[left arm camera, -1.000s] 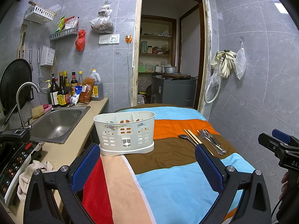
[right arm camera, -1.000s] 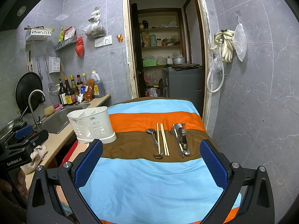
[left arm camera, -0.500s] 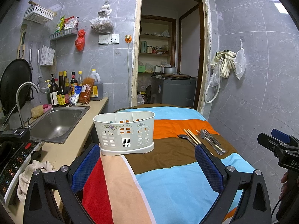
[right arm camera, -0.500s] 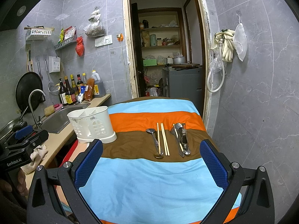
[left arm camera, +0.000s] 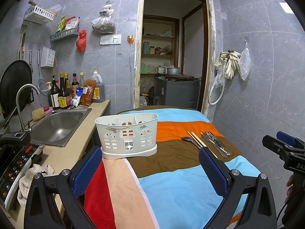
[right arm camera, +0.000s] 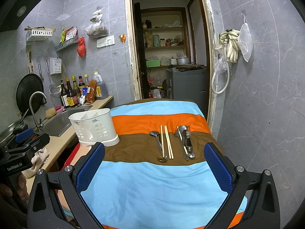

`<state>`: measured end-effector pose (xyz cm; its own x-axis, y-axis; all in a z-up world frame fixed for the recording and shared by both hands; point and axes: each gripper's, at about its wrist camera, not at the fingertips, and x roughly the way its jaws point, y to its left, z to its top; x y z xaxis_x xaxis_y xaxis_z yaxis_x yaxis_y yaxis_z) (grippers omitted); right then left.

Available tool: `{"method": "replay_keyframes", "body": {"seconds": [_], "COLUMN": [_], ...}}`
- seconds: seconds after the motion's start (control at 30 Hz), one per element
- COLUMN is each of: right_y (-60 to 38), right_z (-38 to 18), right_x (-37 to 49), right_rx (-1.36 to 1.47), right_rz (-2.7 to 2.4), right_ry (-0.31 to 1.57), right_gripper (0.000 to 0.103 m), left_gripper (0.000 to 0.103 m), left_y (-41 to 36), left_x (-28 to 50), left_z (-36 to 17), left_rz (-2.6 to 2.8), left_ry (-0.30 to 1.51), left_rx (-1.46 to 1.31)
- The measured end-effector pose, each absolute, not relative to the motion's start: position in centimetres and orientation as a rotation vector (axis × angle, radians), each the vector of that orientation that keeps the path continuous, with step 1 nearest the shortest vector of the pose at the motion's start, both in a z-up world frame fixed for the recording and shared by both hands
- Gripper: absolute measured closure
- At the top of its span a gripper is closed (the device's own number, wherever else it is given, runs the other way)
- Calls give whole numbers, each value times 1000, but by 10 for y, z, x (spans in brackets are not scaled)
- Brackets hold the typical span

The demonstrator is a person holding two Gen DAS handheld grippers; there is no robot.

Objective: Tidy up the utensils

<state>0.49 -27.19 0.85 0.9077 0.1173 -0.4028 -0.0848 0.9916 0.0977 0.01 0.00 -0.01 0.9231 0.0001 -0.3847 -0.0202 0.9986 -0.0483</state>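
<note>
Nothing altered since the frames a second back: same framing, same layout, both grippers idle. Task therefore judged not yet begun.

Left gripper [left arm camera: 150, 168]: released, jaws wide, nothing between them; poised low over striped cloth [left arm camera: 171, 181] on tabletop. Caddy [left arm camera: 127, 133] just ahead, slightly left of gripper centreline, upright, compartments seemingly empty.

Right gripper [right arm camera: 154, 164]: released likewise, holding nothing. Utensils ahead on brown stripe, near but apart from fingertips: spoon [right arm camera: 158, 143], chopsticks [right arm camera: 167, 142] just beside it, then cluster of metal cutlery [right arm camera: 185, 143] further right. All lying flat, handles roughly along the gripper's line of sight. Caddy [right arm camera: 94, 126] well to the left of utensils, at cloth edge beside sink [right arm camera: 59, 121].

Likely first step: right gripper forward and down onto spoon or chopsticks. Thin, flat items on soft cloth; pinch probably awkward.
</note>
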Motion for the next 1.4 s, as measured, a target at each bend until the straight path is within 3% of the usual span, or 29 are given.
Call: {"method": "replay_keyframes", "body": {"seconds": [0.63,1.03,1.4], "right_y": [-288,-350,-384], "right_z": [23,25,-40], "right_x": [22,120,238], "right_rx": [65,65,105], "right_rz": [24,-17,69], "right_ry": [360,396,564], "right_gripper": [1,1,1], "left_gripper": [1,1,1], "left_y": [-31,-76,-104], "left_x": [52,148,245], "left_z": [14,1,-54], "left_rz": [-69,-133,-82], "left_ry": [346,424,574], "left_rx": [-69,-101,-138]}}
